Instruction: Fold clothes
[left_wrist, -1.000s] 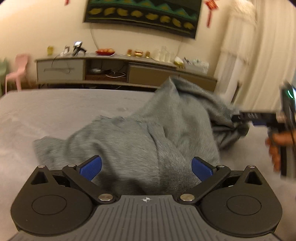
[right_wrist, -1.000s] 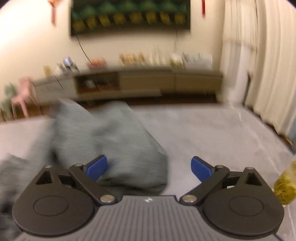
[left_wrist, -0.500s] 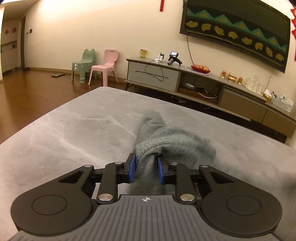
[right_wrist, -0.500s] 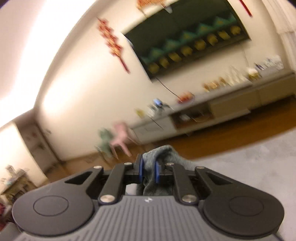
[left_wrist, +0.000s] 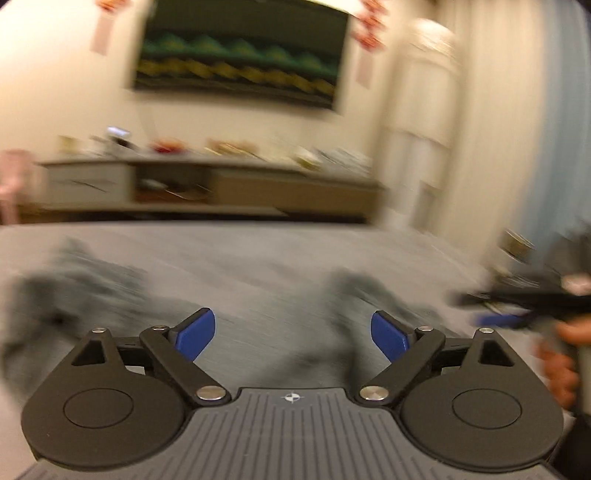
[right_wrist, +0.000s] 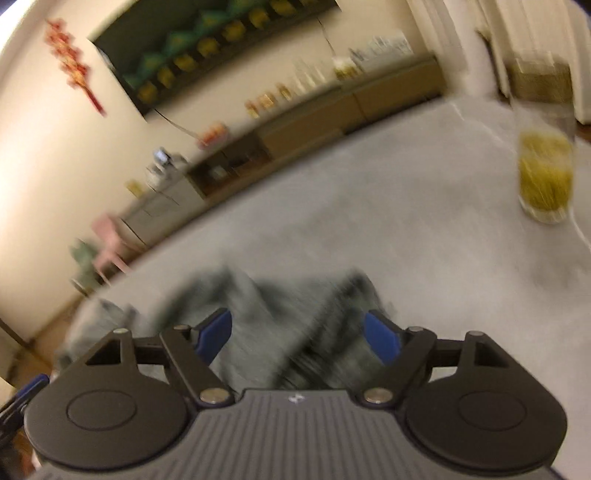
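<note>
Jaws of both the left gripper (left_wrist: 292, 332) and right gripper (right_wrist: 297, 334) have just sprung apart, dropping the soft grey knit garment (right_wrist: 280, 314) pinched half a second ago; it lies rumpled on the grey marble table (right_wrist: 424, 229), awaiting regrasp.

No legible text, brand, number or label in either view; both frames are heavily motion-blurred. Left wrist view: the only mark is a small round cross-hair emblem (left_wrist: 291, 397) moulded on the grey ribbed housing of the left tool, a sign without letters. Right wrist view: a like emblem (right_wrist: 294, 398) sits on the right tool's housing, smeared, shape not resolvable. The dark wall hanging (left_wrist: 236, 55) carries green zigzag and yellow motifs, pattern only, no characters readable. The red ornament (right_wrist: 72, 64) on the wall may bear characters; too blurred to tell. The glass (right_wrist: 545, 173) on the counter (right_wrist: 424, 229) shows no label.
</note>
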